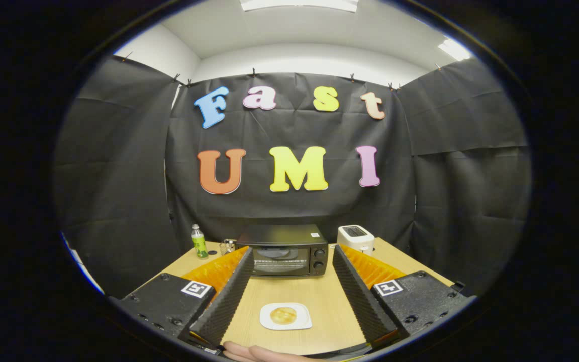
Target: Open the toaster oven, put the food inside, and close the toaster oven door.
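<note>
The gripper [292,254] is spread wide and holds nothing. Between its fingers, on the wooden table [329,301], sits a little white plate [286,316] with a round golden bun [283,315] on it. Beyond the plate is the black toaster oven [283,250], with its door shut. A green bottle [199,242] stands left of the oven, and a white toaster [355,238] stands on its right.
</note>
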`<state>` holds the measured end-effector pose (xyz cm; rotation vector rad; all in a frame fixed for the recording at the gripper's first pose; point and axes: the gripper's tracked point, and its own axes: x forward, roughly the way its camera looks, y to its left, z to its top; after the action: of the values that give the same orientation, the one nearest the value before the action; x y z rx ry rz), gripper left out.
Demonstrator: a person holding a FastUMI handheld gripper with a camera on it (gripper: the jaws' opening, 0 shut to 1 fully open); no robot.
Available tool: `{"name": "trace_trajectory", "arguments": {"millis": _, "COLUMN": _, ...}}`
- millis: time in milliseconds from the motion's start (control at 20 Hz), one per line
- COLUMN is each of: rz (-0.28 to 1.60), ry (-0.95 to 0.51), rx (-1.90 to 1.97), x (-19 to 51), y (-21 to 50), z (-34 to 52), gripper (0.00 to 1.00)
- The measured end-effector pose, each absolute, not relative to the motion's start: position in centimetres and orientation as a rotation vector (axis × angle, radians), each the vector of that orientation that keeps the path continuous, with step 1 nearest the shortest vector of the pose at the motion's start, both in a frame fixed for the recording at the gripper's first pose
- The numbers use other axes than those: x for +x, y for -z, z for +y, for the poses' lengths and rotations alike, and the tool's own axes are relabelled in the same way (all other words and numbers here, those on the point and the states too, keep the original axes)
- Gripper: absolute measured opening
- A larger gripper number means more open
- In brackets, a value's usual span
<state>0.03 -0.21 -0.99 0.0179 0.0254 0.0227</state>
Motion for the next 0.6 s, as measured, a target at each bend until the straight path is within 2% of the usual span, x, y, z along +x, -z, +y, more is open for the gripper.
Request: {"name": "trace_trajectory", "arguments": {"millis": 600, "rz": 0.017, "ry": -0.002, "rx": 0.007, "x": 0.1, "y": 0.7, "z": -1.3, "gripper": 1.00}}
